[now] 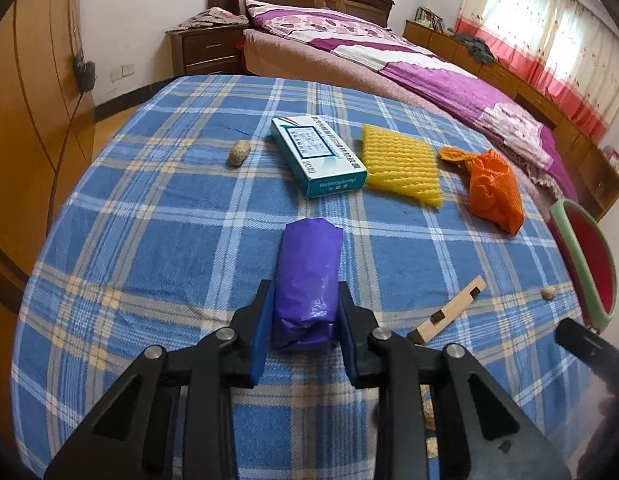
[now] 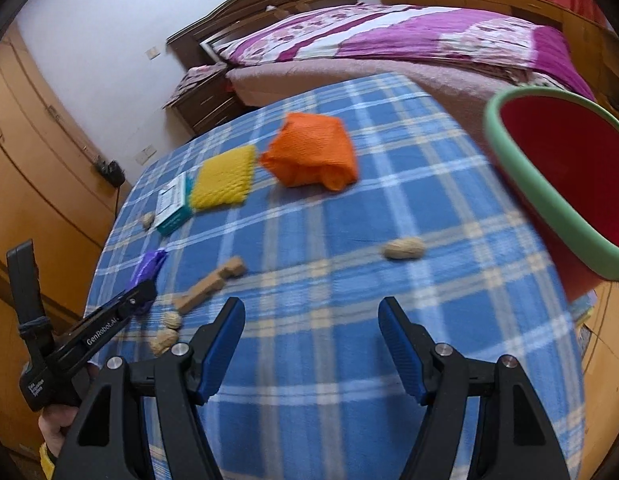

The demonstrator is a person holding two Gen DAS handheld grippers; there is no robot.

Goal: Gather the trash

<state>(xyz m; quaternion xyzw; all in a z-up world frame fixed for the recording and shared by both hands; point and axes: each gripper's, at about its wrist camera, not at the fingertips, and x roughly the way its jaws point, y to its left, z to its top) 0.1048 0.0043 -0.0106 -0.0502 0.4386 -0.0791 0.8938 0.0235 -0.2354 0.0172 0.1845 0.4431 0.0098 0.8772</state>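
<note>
Blue plaid cloth [image 1: 157,248] covers the table before a bed, and on it the left gripper [image 1: 305,312] holds a purple bag roll [image 1: 307,280], whose long axis runs straight ahead between the pads toward the teal box [image 1: 317,156] marked "MeteoSpasmyl" and "20". The right gripper [image 2: 311,344], jaws wide and empty, hangs nearer the red bin [image 2: 565,184], which stands right of the roll; the left tool's side reads "GenRobot.AI".

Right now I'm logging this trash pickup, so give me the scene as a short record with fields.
surface: blue plaid blanket
left tool: shut on purple plastic bag roll
right tool: open, holding nothing
bin: red bucket with green rim, at the right edge of the blanket
loose items: teal medicine box, yellow foam net, orange foam net, wooden block, peanut shells
</note>
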